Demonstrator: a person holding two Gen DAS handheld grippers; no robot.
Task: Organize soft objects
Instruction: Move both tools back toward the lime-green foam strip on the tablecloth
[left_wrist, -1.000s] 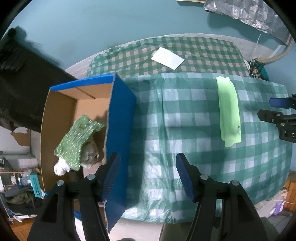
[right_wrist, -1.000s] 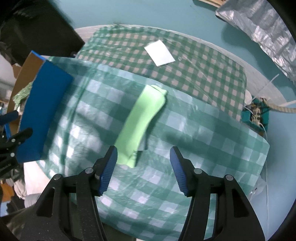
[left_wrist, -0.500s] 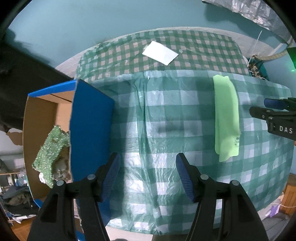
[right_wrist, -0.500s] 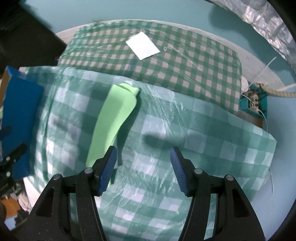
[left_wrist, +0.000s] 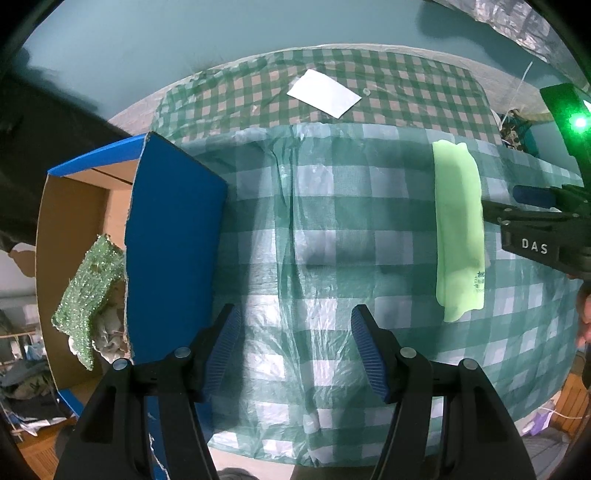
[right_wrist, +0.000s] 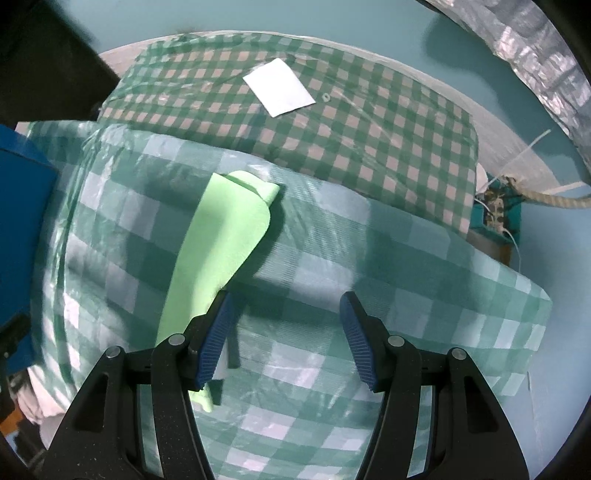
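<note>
- Our table (left_wrist: 332, 229) wears checked plastic.
- The box (left_wrist: 173, 240) wall hides most of the sequin toy (left_wrist: 88, 288).
- Our right gripper (right_wrist: 284, 332), fingers open and empty, now covers the cloth (right_wrist: 221, 240) end; before, it hung clear.
- Our left gripper (left_wrist: 295, 347) fingers are open, empty.

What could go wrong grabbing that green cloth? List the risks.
1. The right gripper is open with the green cloth outside its left finger, so closing may miss it.
2. The plastic table cover is loose and wrinkled; the fingers could pinch it too.
3. The blue box flap stands in the path to the box.

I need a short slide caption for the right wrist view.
Open right gripper above the checked tablecloth, beside a folded light-green cloth.
</note>
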